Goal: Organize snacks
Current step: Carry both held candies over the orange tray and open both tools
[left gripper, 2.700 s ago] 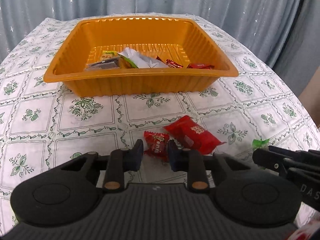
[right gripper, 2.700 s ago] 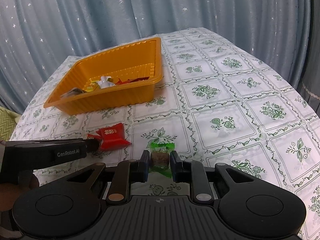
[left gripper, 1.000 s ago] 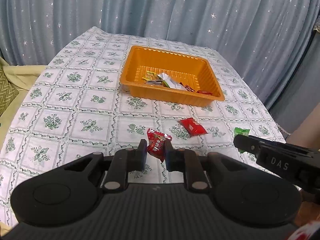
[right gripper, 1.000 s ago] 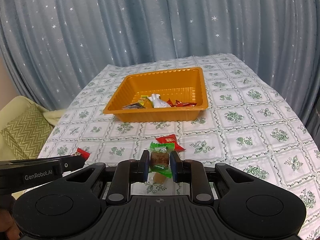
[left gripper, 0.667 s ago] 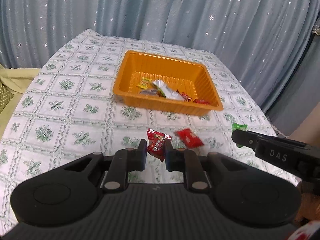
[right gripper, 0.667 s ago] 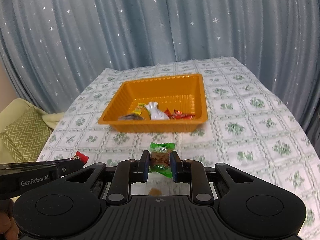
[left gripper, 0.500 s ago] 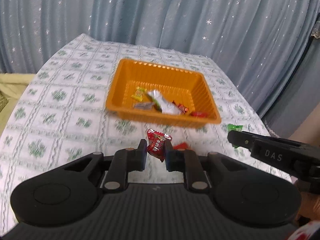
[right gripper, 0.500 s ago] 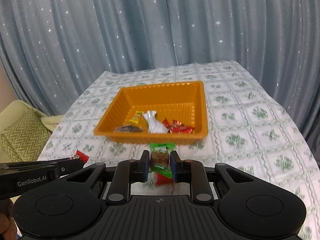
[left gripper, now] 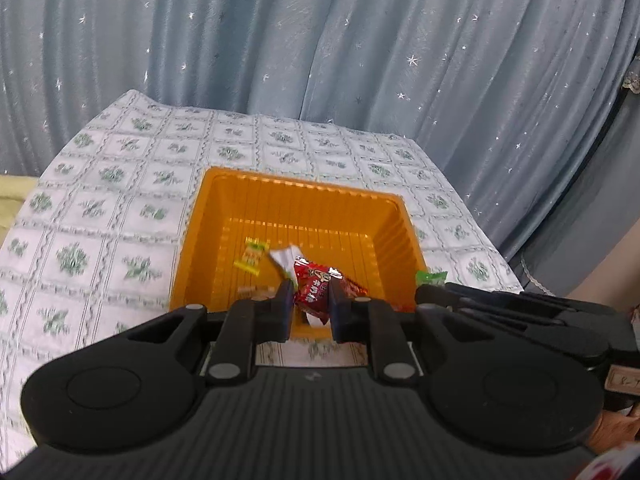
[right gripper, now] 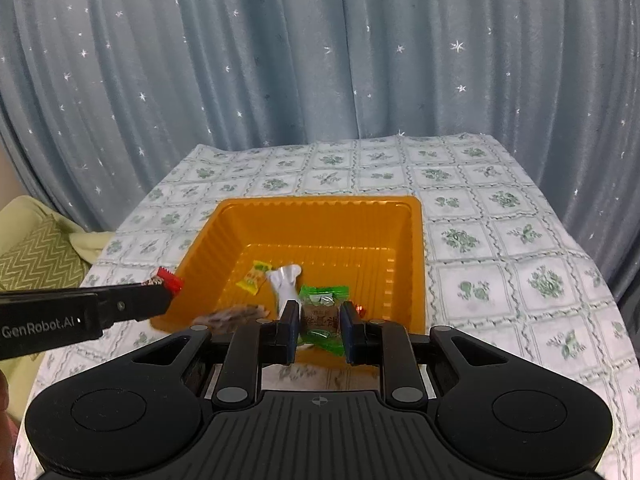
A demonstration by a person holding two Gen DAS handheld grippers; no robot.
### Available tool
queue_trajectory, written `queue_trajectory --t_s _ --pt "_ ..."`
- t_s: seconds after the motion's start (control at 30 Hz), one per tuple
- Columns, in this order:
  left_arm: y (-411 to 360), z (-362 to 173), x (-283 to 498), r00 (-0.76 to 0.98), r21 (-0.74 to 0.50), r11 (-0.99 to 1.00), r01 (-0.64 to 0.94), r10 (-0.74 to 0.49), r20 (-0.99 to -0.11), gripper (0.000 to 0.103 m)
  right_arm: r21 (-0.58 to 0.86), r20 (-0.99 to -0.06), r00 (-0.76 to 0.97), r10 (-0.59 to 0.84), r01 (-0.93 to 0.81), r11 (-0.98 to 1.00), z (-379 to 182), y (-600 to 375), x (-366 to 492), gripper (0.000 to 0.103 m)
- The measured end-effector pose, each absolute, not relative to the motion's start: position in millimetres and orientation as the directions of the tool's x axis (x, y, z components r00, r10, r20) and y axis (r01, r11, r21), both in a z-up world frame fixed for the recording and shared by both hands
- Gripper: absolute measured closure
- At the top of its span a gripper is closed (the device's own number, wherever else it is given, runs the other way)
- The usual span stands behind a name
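Snacks are lying inside an orange tray (right gripper: pixel 416 248) that is sitting on a table covered with a green-and-white floral tablecloth (right gripper: pixel 500 248). The tray is rectangular, with ribbed walls and a flat rim. On its floor, a yellow wrapped candy (right gripper: pixel 253 277) is resting toward the left side. A white wrapper (right gripper: pixel 285 280) is lying just beside it, to its right. A brown packet (right gripper: pixel 232 315) is lying near the front wall, partly hidden by the gripper body. A small red wrapper (right gripper: pixel 360 309) is showing at the front right of the floor, mostly covered by the gripper finger.

The right gripper (right gripper: pixel 319 332) is clamping a green wrapped snack (right gripper: pixel 322 312) between its two pads and is holding it above the front part of the tray. The left gripper (left gripper: pixel 309 312) is clamping a red wrapped snack (left gripper: pixel 314 286) between its pads, also in line with the tray's front edge. In the right wrist view, the left gripper's fingers are reaching in from the left, with the red wrapper's end protruding past the tips beside the tray's left wall. In the left wrist view, the tray and tablecloth are appearing blurred.

A blue star-patterned curtain (right gripper: pixel 320 60) is hanging behind the table. A green zigzag cushion (right gripper: pixel 36 258) is lying off the table's left edge.
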State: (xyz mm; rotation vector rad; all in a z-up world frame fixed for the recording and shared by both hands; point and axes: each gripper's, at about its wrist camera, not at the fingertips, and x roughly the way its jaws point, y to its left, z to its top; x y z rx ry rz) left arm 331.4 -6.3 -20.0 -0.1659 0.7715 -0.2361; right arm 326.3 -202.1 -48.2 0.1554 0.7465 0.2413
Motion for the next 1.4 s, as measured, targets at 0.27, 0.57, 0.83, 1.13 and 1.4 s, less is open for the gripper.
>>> queue_trajectory --t_s 0.27,0.57,0.83,1.13,1.4 --pt "-7.2 -28.1 376.0 0.686 -0.234 0.961 0.145 -0.268 -0.676 0.087 0.225 -0.665 0.695 0.273 -0.162 0.961 -57.0 -204.8 369.0 0.081" --pt "-7.8 -45.2 406.9 0.673 -0.226 0.964 0.142 -0.262 -0.692 0.087 0.238 -0.678 0.684 0.269 -0.143 0.961 -65.7 -207.6 395.9 0.081" --pt "-9.7 -57.2 415.5 0.665 -0.23 0.964 0.136 -0.261 -0.699 0.078 0.241 -0.683 0.681 0.266 -0.133 0.961 -71.5 -210.9 400.2 0.081" --pt "-2.1 -59.6 409.0 0.669 -0.208 0.971 0.121 -0.235 -0.705 0.07 0.253 -0.688 0.674 0.269 -0.125 0.959 -74.8 -214.1 399.2 0.081" --pt "1.5 -58.7 403.8 0.67 -0.188 0.975 0.118 -0.218 -0.709 0.066 0.254 -0.684 0.675 0.278 -0.136 0.958 -69.7 -210.9 401.0 0.081"
